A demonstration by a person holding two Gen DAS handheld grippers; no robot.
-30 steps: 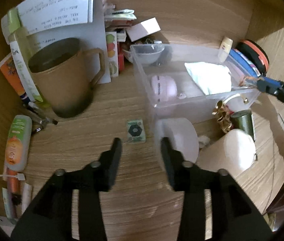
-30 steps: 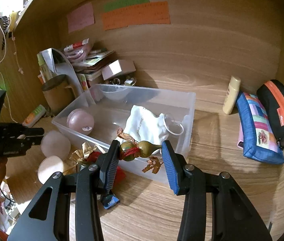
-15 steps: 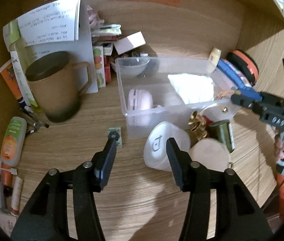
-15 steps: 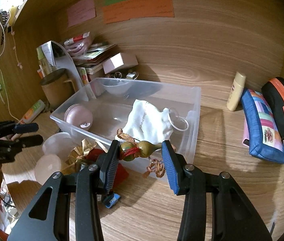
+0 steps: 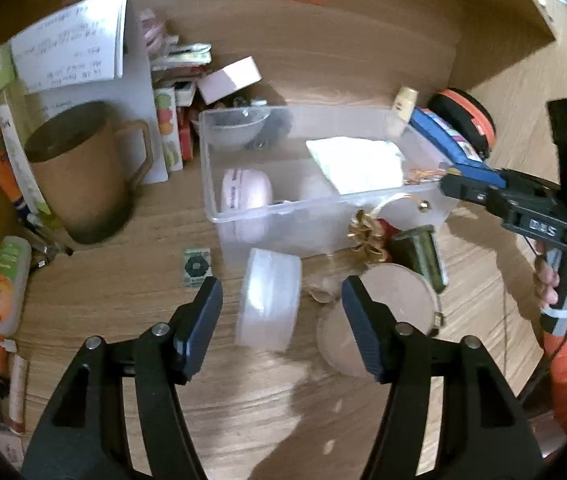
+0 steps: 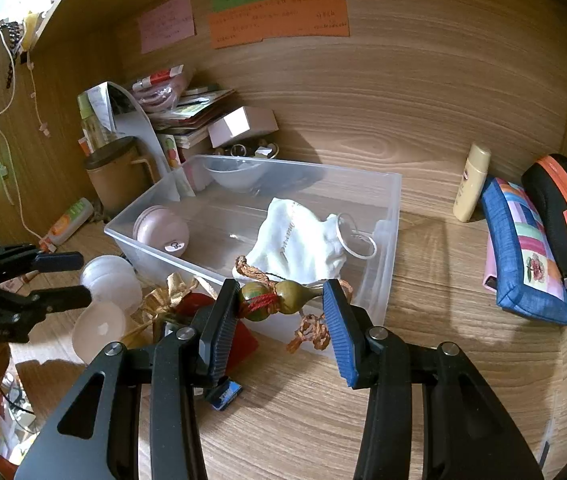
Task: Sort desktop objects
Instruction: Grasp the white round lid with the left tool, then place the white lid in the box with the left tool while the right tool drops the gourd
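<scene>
Clear plastic bin [image 6: 383,216] sits mid-bench [image 6: 423,420], already holding a pink round case [image 6: 161,230] and a white cloth pouch [image 6: 295,244]. What has just changed: the left gripper [image 5: 281,300] has been spreading its fingers and has backed off a little, so the white round container [image 5: 269,300], earlier upright and close against one finger, now lies on its side between them, free of both. My reading: it is being lined up for a fresh grasp, not yet held, and still outside the bin by the front wall. The right gripper [image 6: 281,304] has not shifted; its fingers are clamped on the gourd charm [image 6: 275,300], just in front of the bin's near corner, tassel cord dangling below. The right view alone shows that grip and the sticky notes [image 6: 279,18] on the back panel. The left view alone shows the small green-and-black packet [image 5: 197,268] lying flat on the bench.
</scene>
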